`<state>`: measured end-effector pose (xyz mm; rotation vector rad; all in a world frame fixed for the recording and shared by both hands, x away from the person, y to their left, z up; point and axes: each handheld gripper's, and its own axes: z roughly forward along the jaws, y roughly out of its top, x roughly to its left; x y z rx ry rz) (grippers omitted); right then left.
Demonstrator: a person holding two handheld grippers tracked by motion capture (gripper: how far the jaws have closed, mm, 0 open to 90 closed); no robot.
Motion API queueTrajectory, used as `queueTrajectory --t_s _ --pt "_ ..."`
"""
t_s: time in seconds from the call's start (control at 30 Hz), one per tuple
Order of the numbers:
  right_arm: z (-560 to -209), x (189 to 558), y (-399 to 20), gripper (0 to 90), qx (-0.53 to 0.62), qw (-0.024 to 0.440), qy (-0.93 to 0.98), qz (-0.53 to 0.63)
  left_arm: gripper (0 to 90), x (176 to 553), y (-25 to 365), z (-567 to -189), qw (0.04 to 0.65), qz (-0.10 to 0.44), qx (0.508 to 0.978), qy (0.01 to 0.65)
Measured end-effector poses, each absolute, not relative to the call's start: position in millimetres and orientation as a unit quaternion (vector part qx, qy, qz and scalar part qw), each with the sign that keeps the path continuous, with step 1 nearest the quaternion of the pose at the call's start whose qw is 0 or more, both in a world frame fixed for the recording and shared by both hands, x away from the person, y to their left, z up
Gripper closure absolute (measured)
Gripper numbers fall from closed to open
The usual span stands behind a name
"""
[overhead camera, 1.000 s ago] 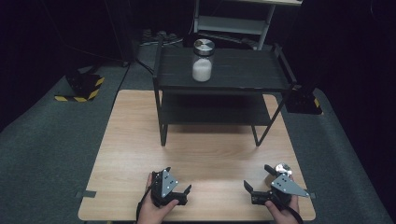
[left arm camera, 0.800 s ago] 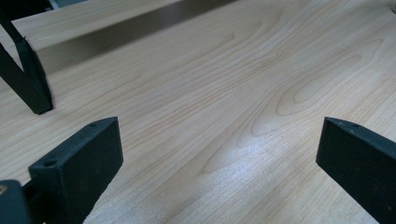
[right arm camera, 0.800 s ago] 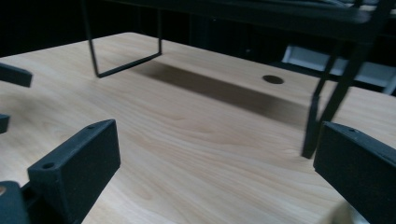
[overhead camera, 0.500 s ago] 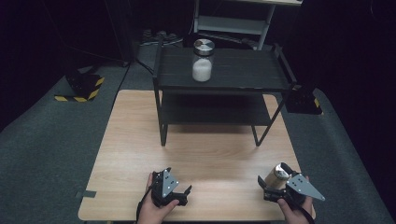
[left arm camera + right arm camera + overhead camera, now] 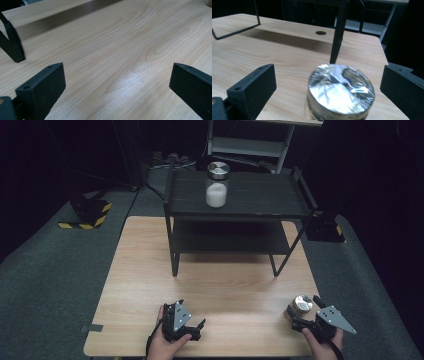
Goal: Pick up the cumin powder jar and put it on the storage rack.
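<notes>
A small jar with a crinkled foil lid [image 5: 301,303] stands near the table's front right corner. My right gripper [image 5: 305,312] is open around it. In the right gripper view the foil-lidded jar [image 5: 340,92] sits between the two spread jaws of the right gripper [image 5: 329,75], with a gap on each side. My left gripper [image 5: 189,328] rests at the front left of the wooden table [image 5: 230,285], open over bare wood. Nothing lies between the jaws of the left gripper [image 5: 117,75]. A glass jar of white powder [image 5: 217,185] stands on top of the black rack [image 5: 260,207].
The black two-tier rack fills the far half of the table, and one of its legs [image 5: 338,32] rises just beyond the foil-lidded jar. Another leg [image 5: 12,42] stands off to one side of the left gripper. A cable hole [image 5: 320,32] lies in the tabletop.
My right gripper has swung out to the right and turned toward the foil-lidded jar, which now sits between its jaws. The jar and the left gripper have stayed put.
</notes>
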<state>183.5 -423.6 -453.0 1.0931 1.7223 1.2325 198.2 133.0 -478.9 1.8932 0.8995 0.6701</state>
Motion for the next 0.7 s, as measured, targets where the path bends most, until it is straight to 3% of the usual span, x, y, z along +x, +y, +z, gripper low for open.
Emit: queueTrajectory --t_s 0.2,0.27,0.7 --pt "-458 187 -426 2.4 0.447 0.357 0.666 0.479 0.9 199 134 -479 0.454 0.270 0.767 0.364" --pt "-459 187 -429 7.6 0.449 0.349 0.667 0.482 0.9 199 134 -479 0.455 0.269 0.767 0.364" --pt "-474 191 -445 20.8 0.462 0.323 0.655 0.504 0.9 200 135 -478 0.455 0.265 0.768 0.365"
